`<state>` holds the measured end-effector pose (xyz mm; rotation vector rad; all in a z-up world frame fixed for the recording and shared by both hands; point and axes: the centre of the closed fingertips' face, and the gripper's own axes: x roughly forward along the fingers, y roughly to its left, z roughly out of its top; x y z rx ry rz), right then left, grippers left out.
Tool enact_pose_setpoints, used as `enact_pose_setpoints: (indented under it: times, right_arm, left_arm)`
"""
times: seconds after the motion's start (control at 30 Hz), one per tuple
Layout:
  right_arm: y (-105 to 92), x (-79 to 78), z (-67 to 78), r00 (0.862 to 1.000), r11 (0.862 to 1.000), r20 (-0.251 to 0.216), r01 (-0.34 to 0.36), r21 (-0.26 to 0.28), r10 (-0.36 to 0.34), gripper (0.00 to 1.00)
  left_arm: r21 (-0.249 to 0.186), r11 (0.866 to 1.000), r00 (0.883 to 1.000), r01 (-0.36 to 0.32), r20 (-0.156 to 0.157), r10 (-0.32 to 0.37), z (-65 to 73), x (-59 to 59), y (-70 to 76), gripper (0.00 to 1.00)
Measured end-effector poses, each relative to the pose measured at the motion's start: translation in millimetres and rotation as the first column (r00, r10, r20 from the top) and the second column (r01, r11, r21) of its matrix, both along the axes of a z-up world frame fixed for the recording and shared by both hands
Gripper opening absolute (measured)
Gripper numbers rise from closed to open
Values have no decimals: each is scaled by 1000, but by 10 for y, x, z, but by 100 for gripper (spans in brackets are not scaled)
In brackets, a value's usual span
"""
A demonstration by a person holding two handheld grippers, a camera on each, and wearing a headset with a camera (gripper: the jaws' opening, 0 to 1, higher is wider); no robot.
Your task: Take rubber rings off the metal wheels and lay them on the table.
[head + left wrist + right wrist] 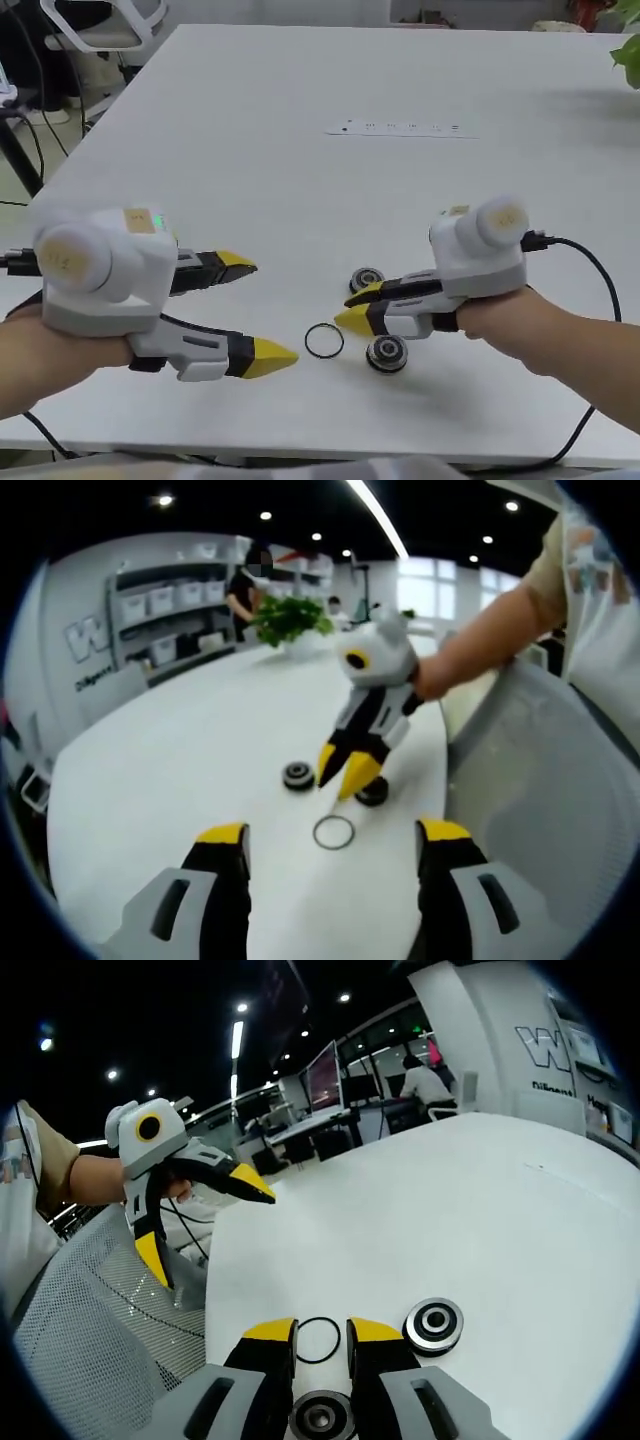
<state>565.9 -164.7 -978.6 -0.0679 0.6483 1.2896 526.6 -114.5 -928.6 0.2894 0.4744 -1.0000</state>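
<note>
The white table (300, 180) carries all the work near its front edge. The left tool (265, 310) hovers above it with jaws wide apart, holding nothing and aimed toward the middle. The right tool (347, 308) faces it with jaws nearly together, a slim gap between them, clamped on nothing.

Two wheels sit by the right tool. The far wheel (366, 279) is just beyond its tips and the near wheel (387, 352) is just beside its body. Both show dark outer rims, so I cannot tell which one is stripped. One ring (324, 341) lies flat on the table between the tools, apart from both wheels.

So one ring looks done, and the step in hand seems to be lining up on the next wheel. The next move likely calls for one tool to pin a wheel while the other works a tip under its rubber and peels it off.
</note>
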Motion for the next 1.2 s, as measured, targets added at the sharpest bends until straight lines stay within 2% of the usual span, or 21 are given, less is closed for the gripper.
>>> enact_pose_setpoints:
  times: [0.33, 0.57, 0.8, 1.2]
  right_arm:
    - [-160, 107, 247, 998, 997, 26, 50, 64, -52, 20]
    - [-272, 125, 337, 996, 994, 47, 71, 85, -75, 21]
    - [-371, 86, 353, 995, 993, 58, 79, 84, -84, 22]
    - [-543, -8, 226, 993, 993, 55, 98, 58, -101, 23]
  left_arm:
    - [4, 1000, 1000, 23, 1, -23, 20, 61, -107, 67]
    - [8, 999, 999, 43, 7, -43, 43, 121, -187, 67]
    - [8, 998, 998, 60, 4, -60, 33, 168, -285, 65]
    - [15, 994, 994, 108, -18, -108, -83, 163, -520, 63]
